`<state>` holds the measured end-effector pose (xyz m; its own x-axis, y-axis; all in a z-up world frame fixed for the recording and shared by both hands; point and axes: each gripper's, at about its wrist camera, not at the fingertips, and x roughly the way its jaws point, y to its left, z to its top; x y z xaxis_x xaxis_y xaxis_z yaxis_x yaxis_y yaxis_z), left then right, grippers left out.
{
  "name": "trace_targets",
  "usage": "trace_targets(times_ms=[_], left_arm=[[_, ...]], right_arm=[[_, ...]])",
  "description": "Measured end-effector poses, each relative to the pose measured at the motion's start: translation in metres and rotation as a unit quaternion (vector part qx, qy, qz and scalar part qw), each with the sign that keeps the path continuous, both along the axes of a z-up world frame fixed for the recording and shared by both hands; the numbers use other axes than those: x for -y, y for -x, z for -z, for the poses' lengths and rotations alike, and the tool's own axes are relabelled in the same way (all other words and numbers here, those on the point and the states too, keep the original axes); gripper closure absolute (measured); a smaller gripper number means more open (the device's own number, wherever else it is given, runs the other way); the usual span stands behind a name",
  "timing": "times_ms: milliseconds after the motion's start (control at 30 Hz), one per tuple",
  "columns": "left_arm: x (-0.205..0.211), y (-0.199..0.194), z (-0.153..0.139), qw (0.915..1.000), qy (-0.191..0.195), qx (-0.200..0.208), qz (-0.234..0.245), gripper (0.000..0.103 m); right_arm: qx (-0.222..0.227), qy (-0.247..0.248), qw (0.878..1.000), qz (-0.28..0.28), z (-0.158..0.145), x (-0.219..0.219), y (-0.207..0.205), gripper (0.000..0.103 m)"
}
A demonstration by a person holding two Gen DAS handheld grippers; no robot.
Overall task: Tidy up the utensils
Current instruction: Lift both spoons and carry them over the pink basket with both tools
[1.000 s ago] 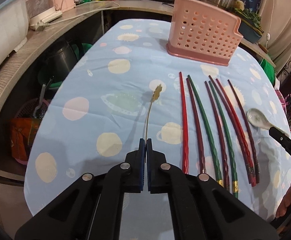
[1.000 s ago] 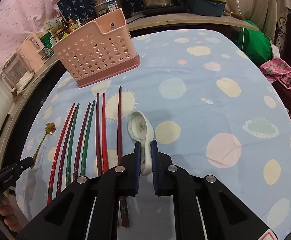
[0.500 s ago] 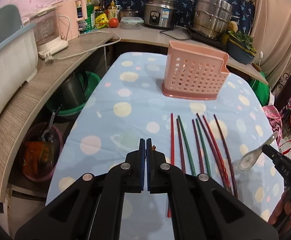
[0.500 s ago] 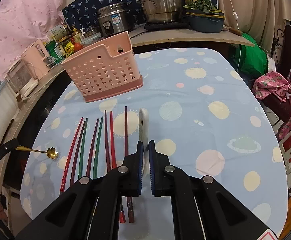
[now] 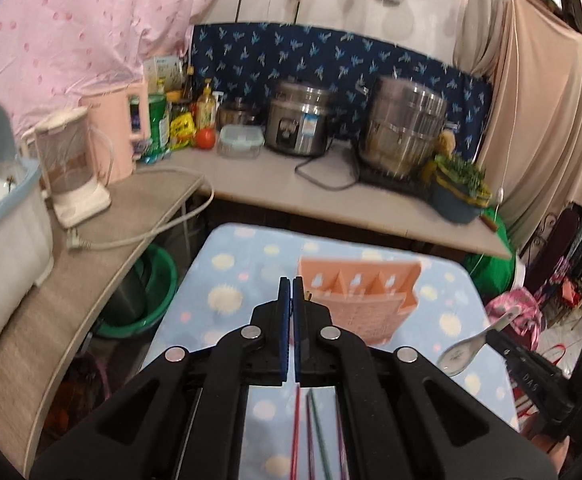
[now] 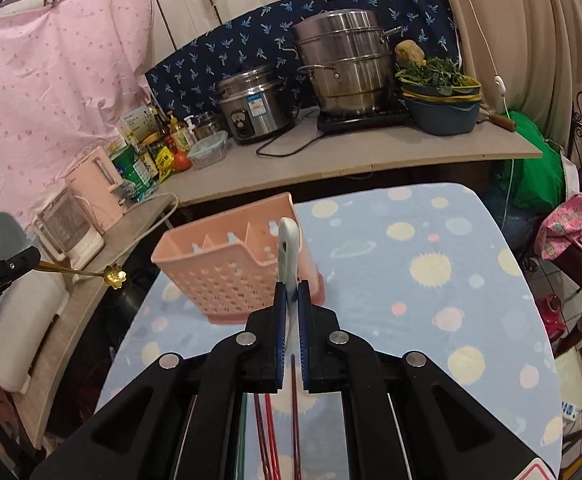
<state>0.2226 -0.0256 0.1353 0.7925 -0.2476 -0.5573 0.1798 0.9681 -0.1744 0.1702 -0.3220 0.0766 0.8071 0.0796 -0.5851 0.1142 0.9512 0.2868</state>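
Note:
My left gripper [image 5: 291, 294] is shut on a thin gold spoon [image 6: 91, 274]; its flower-shaped bowl hangs in the air left of the basket. My right gripper [image 6: 291, 294] is shut on the handle of a white ceramic spoon [image 6: 289, 248], which stands edge-on above the pads and also shows as the white spoon [image 5: 467, 344] in the left wrist view. Just beyond both grippers, the pink perforated utensil basket [image 6: 219, 276] stands on the table. Several red and green chopsticks [image 6: 275, 432] lie on the cloth below the grippers, mostly hidden by the fingers.
The table [image 6: 431, 280] has a light blue spotted cloth. Behind it runs a counter [image 5: 331, 200] with a rice cooker [image 5: 299, 124], a steel steamer pot [image 5: 407, 128], a pink kettle [image 5: 123, 136] and bottles. A green basin [image 5: 147, 304] sits under the counter at left.
Both grippers have risen off the table, each carrying its spoon, and tilted up toward the counter. The basket now sits close ahead, and the chopsticks have slid under the fingers.

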Motion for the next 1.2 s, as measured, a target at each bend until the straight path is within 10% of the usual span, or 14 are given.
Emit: trace_targets(times_ms=[400,967,1200], left_arm=[[0.040,-0.078,0.007,0.9992,0.008,-0.031,0.024,0.102],[0.049,-0.101,0.052,0.9977,-0.023,-0.063,0.011,0.101],[0.041,-0.096,0.049,0.9979,-0.024,-0.060,-0.004,0.079]], right_arm=[[0.003,0.039,0.999,0.008,0.000,-0.004,-0.102,0.097],[-0.035,0.057,0.998,-0.005,0.040,-0.018,-0.124,0.093],[-0.021,0.053,0.998,-0.001,0.028,-0.015,-0.106,0.086]])
